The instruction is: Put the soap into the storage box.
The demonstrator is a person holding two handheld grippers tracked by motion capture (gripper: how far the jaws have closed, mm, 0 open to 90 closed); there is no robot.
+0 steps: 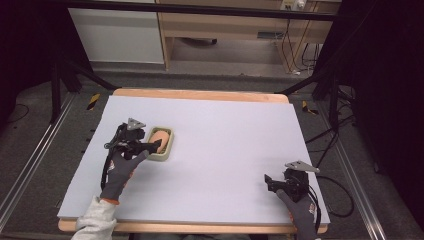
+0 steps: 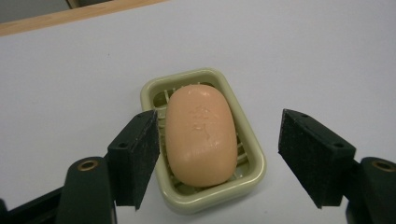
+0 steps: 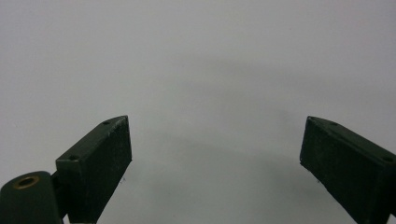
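Soap bar (image 2: 201, 135) lies flat in green dish (image 2: 254, 154) on counter (image 1: 225, 150), left half. Left claw (image 2: 219, 158) open, pads astride the bar, not touching. Right claw (image 3: 215, 163) open, idle over bare counter. Judged step: release or pre-grasp at soap; next move needs a clean, straight lift clear of the dish.

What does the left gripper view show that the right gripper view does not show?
Left gripper view: an orange soap bar lies in a pale green soap dish, below and between the open left tongs, whose pads do not touch it. A wooden table edge crosses the top left corner.

Right gripper view: the open right tongs, nothing between them.

Both share: the white table surface behind a pair of black jaws standing apart.
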